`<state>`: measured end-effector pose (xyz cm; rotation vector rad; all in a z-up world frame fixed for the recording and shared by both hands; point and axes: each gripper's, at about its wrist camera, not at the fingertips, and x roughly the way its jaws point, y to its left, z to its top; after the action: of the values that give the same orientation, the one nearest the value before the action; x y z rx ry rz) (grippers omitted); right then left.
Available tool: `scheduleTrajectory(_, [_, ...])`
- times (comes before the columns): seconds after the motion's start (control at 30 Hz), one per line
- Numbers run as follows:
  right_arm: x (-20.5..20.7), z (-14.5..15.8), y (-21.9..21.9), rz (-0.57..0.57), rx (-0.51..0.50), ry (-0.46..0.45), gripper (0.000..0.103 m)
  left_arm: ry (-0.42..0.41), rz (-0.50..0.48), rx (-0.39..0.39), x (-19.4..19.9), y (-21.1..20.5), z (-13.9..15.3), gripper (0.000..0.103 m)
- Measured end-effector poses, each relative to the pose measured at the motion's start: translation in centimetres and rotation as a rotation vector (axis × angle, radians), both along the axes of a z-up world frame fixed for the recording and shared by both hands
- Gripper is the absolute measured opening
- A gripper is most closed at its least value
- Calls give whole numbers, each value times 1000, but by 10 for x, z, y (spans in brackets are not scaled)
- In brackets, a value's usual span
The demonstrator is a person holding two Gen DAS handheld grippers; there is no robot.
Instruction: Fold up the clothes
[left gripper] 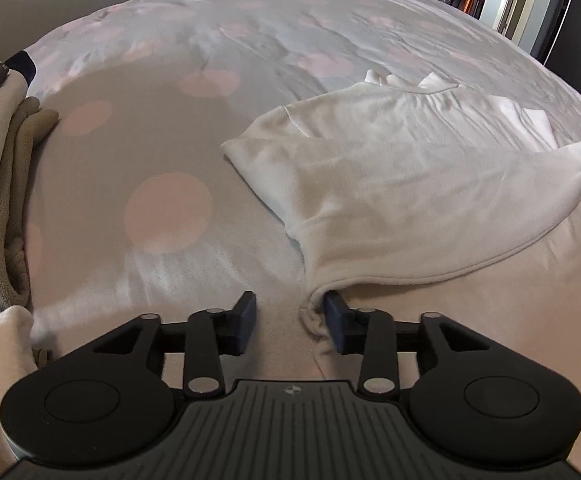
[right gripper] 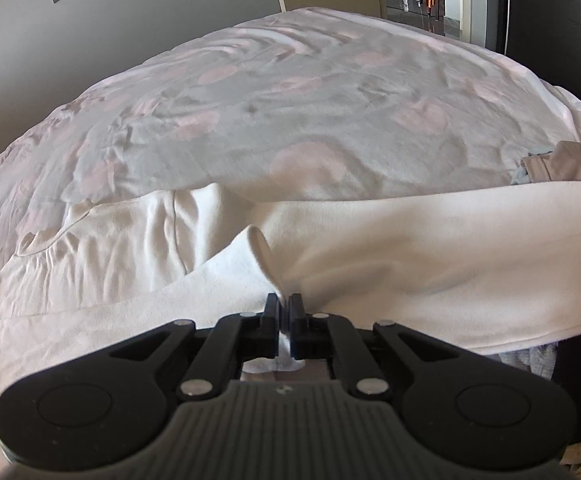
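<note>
The left gripper (left gripper: 290,322) was a matte black linkage tool. Two round black discs, each with a shallow circular recess, sat at seven and five o'clock of its view, flanking a dark grey ribbed housing with a small round black-and-white emblem at its top edge. Flat black link bars ran toward twelve o'clock, pinned by silver rivets. Its fingers carried dark blue rectangular pads (left gripper: 247,322).

The right gripper (right gripper: 285,318) shared the build: black discs, grey ribbed housing with the same small emblem, silver rivets on black links. Its pads (right gripper: 269,314) looked black. A brownish strip showed behind them, near the housing.
</note>
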<state>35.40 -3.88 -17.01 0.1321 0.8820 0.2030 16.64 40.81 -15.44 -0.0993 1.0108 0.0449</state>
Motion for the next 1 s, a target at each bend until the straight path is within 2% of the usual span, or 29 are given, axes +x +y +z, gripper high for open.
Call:
scheduleTrajectory(0.07, [0, -1, 0, 4, 0, -1, 5, -24, -1, -54, 0, 7, 10, 54])
scheduleTrajectory(0.23, [0, -2, -1, 15, -1, -3, 5, -40, 65, -92, 32, 24, 6, 59])
scheduleTrajectory(0.47, [3, -2, -1, 30, 1, -2, 6, -61, 159, -150, 75, 48, -2, 58])
scheduleTrajectory(0.53, [3, -2, -1, 35, 2, -1, 6, -66, 192, -188, 83, 55, -10, 53])
scheduleTrajectory(0.57, [4, -2, -1, 39, 2, 0, 6, -73, 204, -202, 84, 57, -13, 47])
scheduleTrajectory(0.6, [4, -3, -2, 42, 3, 1, 6, -82, 205, -214, 84, 58, -15, 30])
scheduleTrajectory(0.67, [5, -1, 0, 46, 11, -4, 6, -103, 205, -232, 83, 60, -17, 10])
scheduleTrajectory(0.7, [6, 0, 1, 47, 16, -6, 6, -122, 202, -224, 81, 59, -14, 4])
scheduleTrajectory(0.93, [11, 8, 6, 57, 47, -24, 6, -254, 183, -172, 62, 63, 16, 2])
scheduleTrajectory(1.0, [12, 10, 8, 60, 56, -30, 6, -261, 190, -153, 62, 69, 20, 2])
